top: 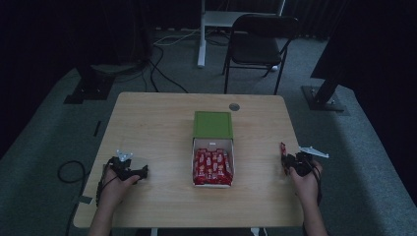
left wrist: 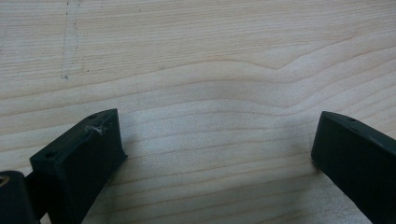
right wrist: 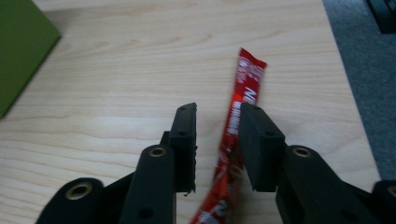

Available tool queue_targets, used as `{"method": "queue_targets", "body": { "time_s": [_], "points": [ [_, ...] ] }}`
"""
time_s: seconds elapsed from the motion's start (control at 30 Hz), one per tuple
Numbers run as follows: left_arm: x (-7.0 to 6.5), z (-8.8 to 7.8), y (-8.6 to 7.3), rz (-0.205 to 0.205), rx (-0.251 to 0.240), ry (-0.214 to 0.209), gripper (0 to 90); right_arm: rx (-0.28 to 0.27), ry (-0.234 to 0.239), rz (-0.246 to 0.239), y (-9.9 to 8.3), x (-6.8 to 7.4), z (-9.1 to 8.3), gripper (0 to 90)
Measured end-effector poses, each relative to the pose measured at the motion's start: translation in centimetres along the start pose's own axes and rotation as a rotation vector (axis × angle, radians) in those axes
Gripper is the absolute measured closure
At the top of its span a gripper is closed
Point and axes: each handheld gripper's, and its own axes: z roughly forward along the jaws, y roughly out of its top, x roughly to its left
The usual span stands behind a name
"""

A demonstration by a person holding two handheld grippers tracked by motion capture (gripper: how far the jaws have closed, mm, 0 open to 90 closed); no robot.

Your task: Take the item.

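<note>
While both hands rest on the table:
Sachets: one red sachet (right wrist: 236, 126) lies loose between the slightly parted right gripper (right wrist: 217, 128) jaws
Left gripper (left wrist: 212, 144): wide open, empty
Box (top: 212, 147): one, green lid, mid-table, well apart

Left gripper (top: 129, 169), lower left of the high view: black body, grey three-cornered plate on top, black cable trailing beside the forearm. In its own view, two blocky matte-black jaws with small screw holes; the left jaw carries a pale scuff at its top edge. Right gripper (top: 295, 163), lower right of the high view: same black build, grey plate. In its own view, black linkage arms with brass-coloured rivets and flat rectangular pads. Both forearms are bare, no sleeves visible.
</note>
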Motion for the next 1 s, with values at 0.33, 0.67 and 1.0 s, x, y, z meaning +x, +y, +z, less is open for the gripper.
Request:
{"method": "queue_targets", "body": {
  "time_s": [0.33,0.67,1.0],
  "points": [
    [0.0,0.0,0.0,-0.002,-0.002,0.0,2.7,-0.03,0.077,-0.061,0.0,1.6,0.0,59.6],
    [0.0,0.0,0.0,-0.002,-0.002,0.0,2.7,0.004,0.124,-0.115,-1.0,2.6,1.0,52.2],
    [0.0,0.0,0.0,-0.002,-0.002,0.0,2.7,0.039,0.137,-0.173,-2.1,3.3,1.5,46.3]
  ]
}}
